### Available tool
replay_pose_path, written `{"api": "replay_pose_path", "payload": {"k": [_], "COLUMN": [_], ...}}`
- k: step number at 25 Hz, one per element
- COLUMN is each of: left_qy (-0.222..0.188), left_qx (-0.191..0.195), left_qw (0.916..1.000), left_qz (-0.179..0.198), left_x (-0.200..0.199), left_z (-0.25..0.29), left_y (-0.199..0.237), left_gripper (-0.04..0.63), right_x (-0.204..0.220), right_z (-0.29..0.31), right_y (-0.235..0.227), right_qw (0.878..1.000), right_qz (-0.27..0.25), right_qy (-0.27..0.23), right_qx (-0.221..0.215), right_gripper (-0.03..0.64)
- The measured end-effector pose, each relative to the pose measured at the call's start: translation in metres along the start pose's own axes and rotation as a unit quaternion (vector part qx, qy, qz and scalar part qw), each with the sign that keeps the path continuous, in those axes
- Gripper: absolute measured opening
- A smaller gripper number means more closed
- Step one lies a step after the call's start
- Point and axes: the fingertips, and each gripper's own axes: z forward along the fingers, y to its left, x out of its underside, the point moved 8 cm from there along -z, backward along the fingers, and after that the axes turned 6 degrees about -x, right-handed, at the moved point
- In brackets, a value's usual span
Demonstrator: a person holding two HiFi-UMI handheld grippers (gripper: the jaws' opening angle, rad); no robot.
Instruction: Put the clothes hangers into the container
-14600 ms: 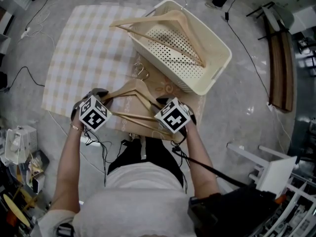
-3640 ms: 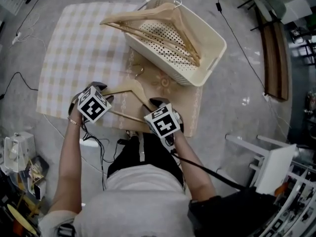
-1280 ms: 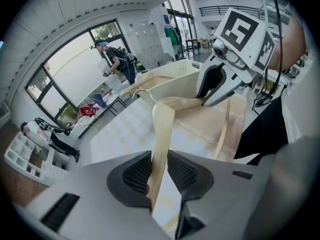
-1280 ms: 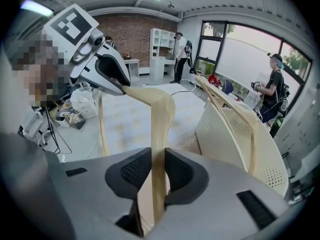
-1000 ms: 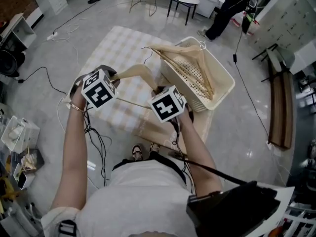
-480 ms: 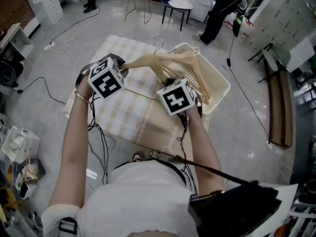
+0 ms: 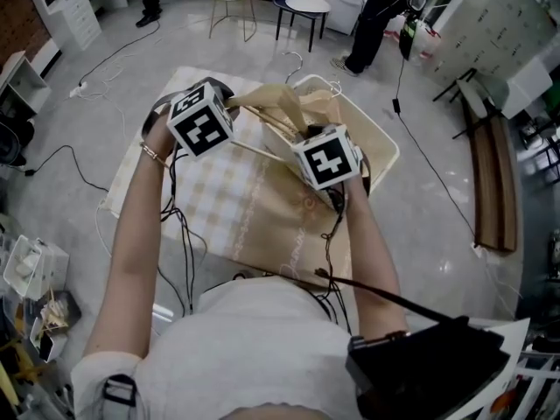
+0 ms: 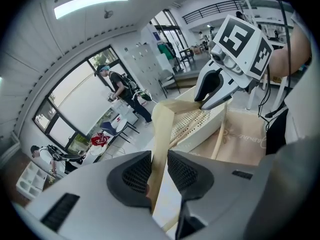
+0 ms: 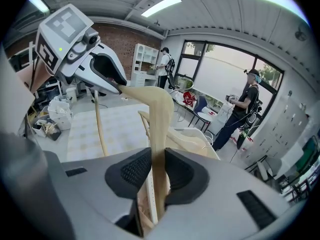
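Above the left edge of the container [image 7: 386, 150], head view: one wooden hanger [image 7: 273, 103] is carried in the air between both grippers, clear of the checked mat [image 7: 197, 191] on the floor. The left gripper [image 7: 231, 106] takes the hanger's left arm, the right gripper [image 7: 308, 136] its right arm. Other hangers [image 7: 325, 103] already lie in the container and poke above its rim. Left gripper view: jaws clamped on the flat wooden arm, which runs away toward the right gripper; the cross bar hangs below, near the container's wall. Right gripper view: jaws likewise clenched on the other arm, with the pile of hangers and the white rim just beyond. Risks, as I judge them: the cross bar could catch the near rim if the hanger is lowered too early, since only part of it is over the opening. The arms or hook could tangle in the pile and leave it propped high. If one side lets go before the other, the free end would swing and could tip the hanger out onto the mat. Both grips are on a narrow edge, so a twist could let the wood pivot.
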Motion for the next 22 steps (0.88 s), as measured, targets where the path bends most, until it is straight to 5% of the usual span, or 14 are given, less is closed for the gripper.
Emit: {"api": "replay_pose_path", "payload": {"k": [12,22], "left_qy": [0.010,0.048], "left_qx": [-0.006,0.033], "left_qw": [0.9988,0.9978], "left_qz": [0.048,0.033], "left_x": [-0.059,-0.079], "left_z": [0.056,0.123], "left_y": [-0.006,-0.018], "left_gripper": [0.104,0.107], "right_x": [0.029,0.060], "right_z": [0.023,0.058], "right_y": [-0.065,-0.113], "right_qw": [0.998,0.994], "right_qz": [0.062,0.099], "right_qy": [-0.026,-0.002], "right_qx": [-0.022,-0.041], "right_gripper": [0.092,0.095]}}
